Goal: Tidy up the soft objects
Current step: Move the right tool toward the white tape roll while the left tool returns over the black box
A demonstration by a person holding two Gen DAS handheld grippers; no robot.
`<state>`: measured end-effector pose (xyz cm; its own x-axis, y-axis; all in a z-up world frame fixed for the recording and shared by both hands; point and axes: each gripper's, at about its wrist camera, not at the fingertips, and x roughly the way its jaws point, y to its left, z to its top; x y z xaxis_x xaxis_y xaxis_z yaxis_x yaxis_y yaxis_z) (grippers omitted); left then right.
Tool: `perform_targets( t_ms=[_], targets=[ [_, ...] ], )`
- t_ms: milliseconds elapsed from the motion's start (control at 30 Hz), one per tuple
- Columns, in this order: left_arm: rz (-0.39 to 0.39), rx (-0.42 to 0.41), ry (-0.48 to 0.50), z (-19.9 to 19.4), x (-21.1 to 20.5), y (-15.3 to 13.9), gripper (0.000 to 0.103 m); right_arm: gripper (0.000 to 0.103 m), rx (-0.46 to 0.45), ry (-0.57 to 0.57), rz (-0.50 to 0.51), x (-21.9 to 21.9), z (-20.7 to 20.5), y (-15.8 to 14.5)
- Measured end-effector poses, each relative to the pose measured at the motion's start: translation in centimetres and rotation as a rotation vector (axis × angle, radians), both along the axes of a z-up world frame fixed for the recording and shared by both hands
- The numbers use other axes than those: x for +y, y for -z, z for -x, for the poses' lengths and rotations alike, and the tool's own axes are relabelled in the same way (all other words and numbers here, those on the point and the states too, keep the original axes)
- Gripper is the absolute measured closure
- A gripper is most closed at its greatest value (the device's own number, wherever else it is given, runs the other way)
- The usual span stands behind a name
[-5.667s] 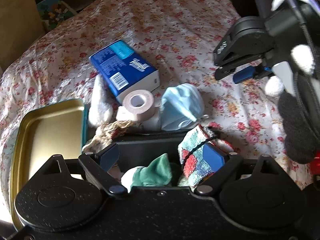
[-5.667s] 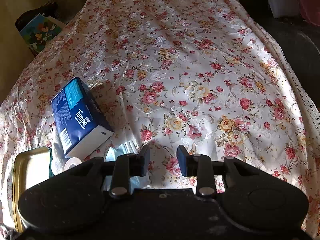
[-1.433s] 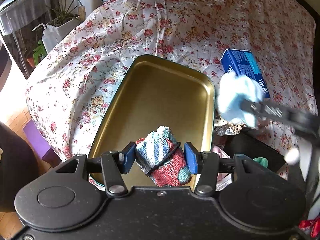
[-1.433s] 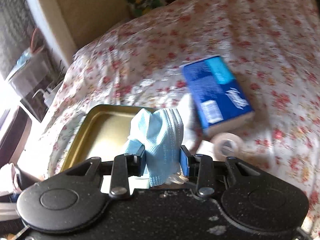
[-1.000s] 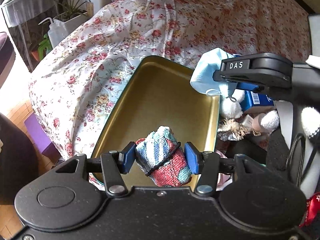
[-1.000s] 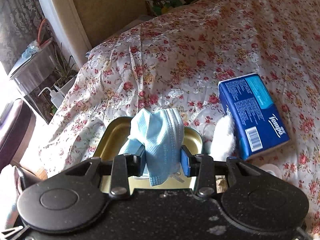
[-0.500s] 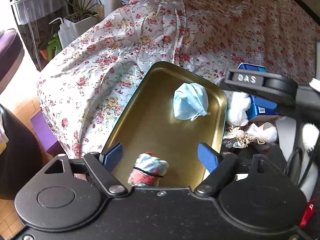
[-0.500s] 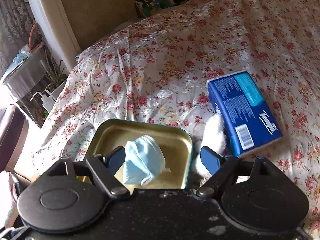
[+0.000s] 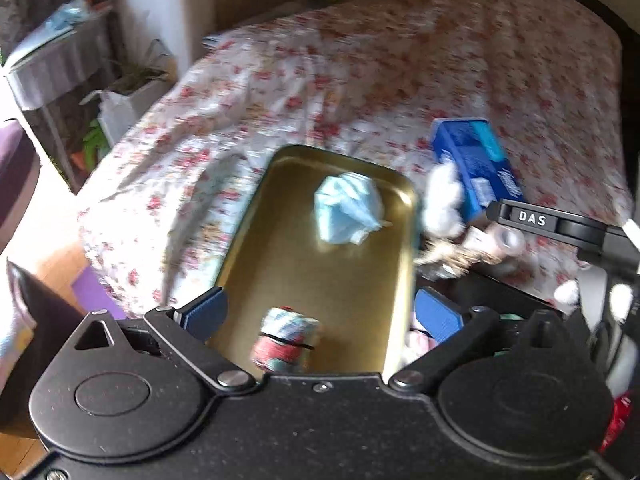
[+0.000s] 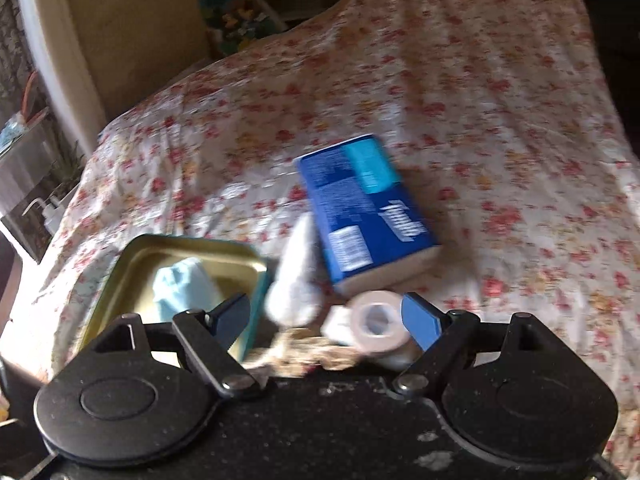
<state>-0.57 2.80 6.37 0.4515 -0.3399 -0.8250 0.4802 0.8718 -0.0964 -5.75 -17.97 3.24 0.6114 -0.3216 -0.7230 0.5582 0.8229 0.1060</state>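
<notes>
The gold tray lies on the bed. A crumpled blue face mask rests at its far end and a rolled striped cloth at its near end. My left gripper hangs above the cloth, clear of it, with its jaws opening wide. My right gripper is open and holds nothing. It sits over a beige tape roll, a white fluffy piece and a straw-coloured bundle. The blue tissue pack lies just beyond. In the right wrist view the tray with the mask is at the left.
A floral bedspread covers the bed. Off its left edge stand a plant rack and a purple item on the floor. A black box holding more cloth sits right of the tray. One right gripper finger reaches in above it.
The left gripper opened and dropped the rolled cloth into the tray, then rose a little. The right gripper released the mask into the tray and swung right, over the tape roll.
</notes>
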Motion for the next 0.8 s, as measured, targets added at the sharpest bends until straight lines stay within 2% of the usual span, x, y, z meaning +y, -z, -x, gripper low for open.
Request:
perform_targets(
  t_ms=[167, 300, 433, 667, 800],
  targets=[
    [0.039, 0.035, 0.058, 1.4, -1.4, -1.3, 0.005, 0.016, 0.016, 0.096, 0.005, -3.3, 2.7, 0.2],
    [0.069, -0.003, 0.109, 2.9, -2.9, -2.5, 0.005, 0.015, 0.059, 0.149, 0.012, -5.6, 4.2, 0.7],
    [0.103, 0.014, 0.173, 4.1, -5.1, -3.1, 0.005, 0.015, 0.065, 0.189, -0.047, -8.0, 5.1, 1.6],
    [0.147, 0.023, 0.294, 7.2, -8.9, -4.2, 0.004, 0.015, 0.065, 0.209, -0.097, -9.6, 4.4, 3.8],
    [0.146, -0.007, 0.344, 8.7, -10.1, -4.7, 0.004, 0.014, 0.031, 0.181, -0.081, -8.9, 3.3, 3.9]
  ],
)
